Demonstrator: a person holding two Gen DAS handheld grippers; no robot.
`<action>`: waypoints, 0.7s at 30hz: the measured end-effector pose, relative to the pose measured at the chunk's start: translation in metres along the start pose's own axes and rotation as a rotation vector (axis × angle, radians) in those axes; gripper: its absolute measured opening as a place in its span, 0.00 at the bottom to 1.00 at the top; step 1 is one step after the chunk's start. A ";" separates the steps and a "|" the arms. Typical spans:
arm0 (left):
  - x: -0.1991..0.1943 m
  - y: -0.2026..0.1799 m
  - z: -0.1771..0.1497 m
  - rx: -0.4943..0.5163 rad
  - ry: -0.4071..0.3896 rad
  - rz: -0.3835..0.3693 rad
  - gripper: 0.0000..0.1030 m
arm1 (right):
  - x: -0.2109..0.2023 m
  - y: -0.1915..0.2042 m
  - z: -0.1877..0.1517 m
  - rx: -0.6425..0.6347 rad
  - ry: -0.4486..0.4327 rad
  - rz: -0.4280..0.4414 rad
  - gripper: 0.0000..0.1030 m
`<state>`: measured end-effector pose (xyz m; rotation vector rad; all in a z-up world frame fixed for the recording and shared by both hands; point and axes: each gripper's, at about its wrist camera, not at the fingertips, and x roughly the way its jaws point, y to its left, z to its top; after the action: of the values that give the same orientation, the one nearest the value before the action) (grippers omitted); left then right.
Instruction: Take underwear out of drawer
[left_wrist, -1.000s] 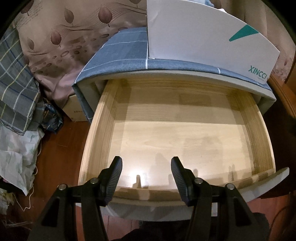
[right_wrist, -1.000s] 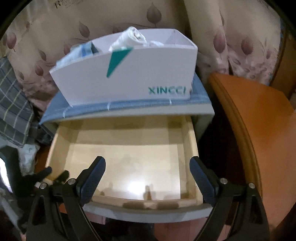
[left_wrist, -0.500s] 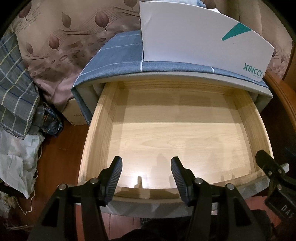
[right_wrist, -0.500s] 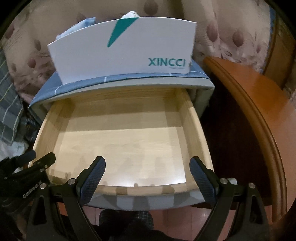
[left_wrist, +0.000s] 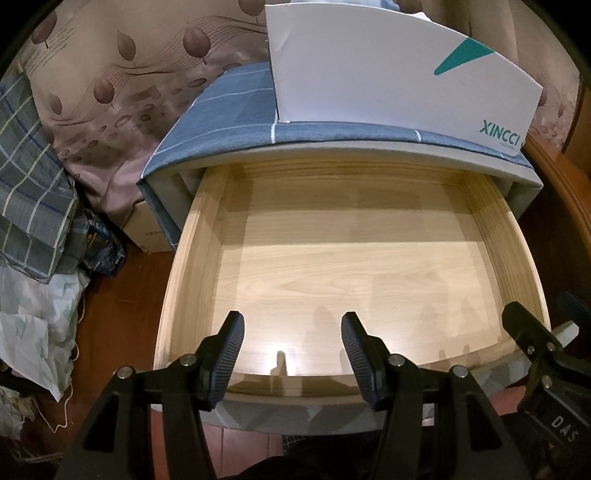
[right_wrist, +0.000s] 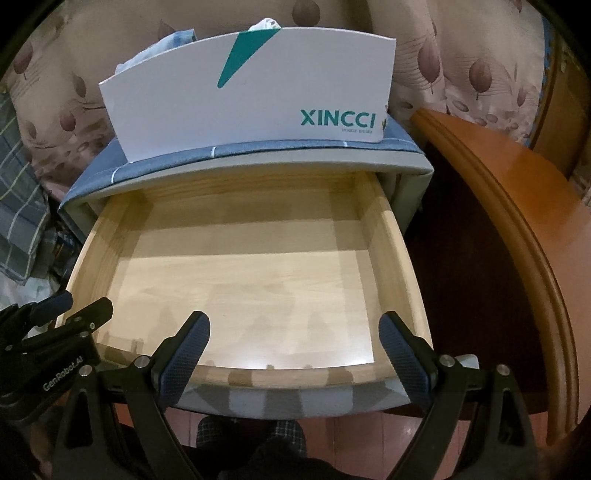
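the right gripper (right_wrist: 293, 350) is settling lower over the pulled-out wooden drawer (right_wrist: 255, 288) beside the left gripper (left_wrist: 291, 354), both spread wide and holding nothing, while the drawer is showing no underwear, perhaps already moved to the white xincci box (right_wrist: 255, 88).

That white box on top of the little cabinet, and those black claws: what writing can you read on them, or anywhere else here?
"XINCCI": teal letters on the white box.
Small grey line under "XINCCI": too small to read.
"GenRobot.AI": white letters on the left claw body, in the right wrist view.
"DAS": on the right claw body, cut off at the left wrist view's edge.
Print on the cardboard box beside the cabinet: too blurred to read.
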<state>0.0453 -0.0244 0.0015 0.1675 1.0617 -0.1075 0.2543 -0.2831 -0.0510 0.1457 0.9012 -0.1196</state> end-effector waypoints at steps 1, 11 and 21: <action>0.000 0.000 0.000 0.001 0.000 0.000 0.54 | 0.001 0.000 0.000 0.002 0.005 0.002 0.88; 0.000 -0.001 -0.001 0.003 0.000 0.003 0.54 | 0.006 0.001 0.000 -0.001 0.033 0.003 0.88; -0.001 -0.001 -0.001 0.005 0.001 0.007 0.54 | 0.007 0.001 -0.001 -0.004 0.038 0.002 0.89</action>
<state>0.0437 -0.0252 0.0014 0.1755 1.0619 -0.1038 0.2577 -0.2826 -0.0570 0.1459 0.9395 -0.1138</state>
